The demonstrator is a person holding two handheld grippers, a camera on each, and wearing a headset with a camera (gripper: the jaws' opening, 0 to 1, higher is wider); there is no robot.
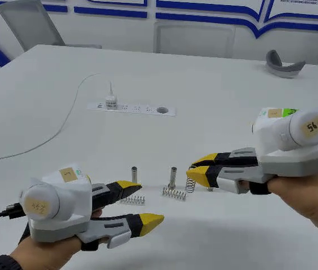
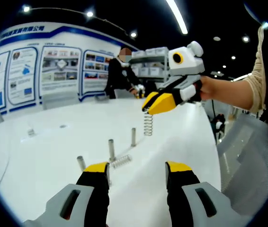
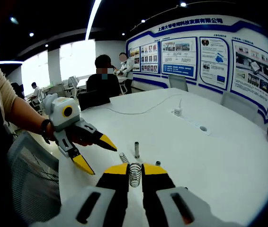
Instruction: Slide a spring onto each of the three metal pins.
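Note:
Two short metal pins [image 1: 134, 173] [image 1: 172, 176] stand upright on the white table [image 1: 215, 95]; three pins [image 2: 111, 148] stand in a row in the left gripper view. My right gripper [image 1: 197, 169] is shut on a spring [image 1: 190, 184], which hangs from its yellow tips just right of the middle pin. The same spring [image 3: 134, 180] sits upright between the jaws of the right gripper [image 3: 135, 169]. Two loose springs [image 1: 174, 193] [image 1: 132, 199] lie flat by the pins. My left gripper [image 1: 142, 202] is open with nothing in it, low beside the left loose spring.
A white power strip [image 1: 131, 107] with a charger and a long cable lies farther back on the table. A grey curved object [image 1: 284, 63] rests at the far right edge. A grey chair [image 1: 30, 22] stands behind the table. People stand in the background.

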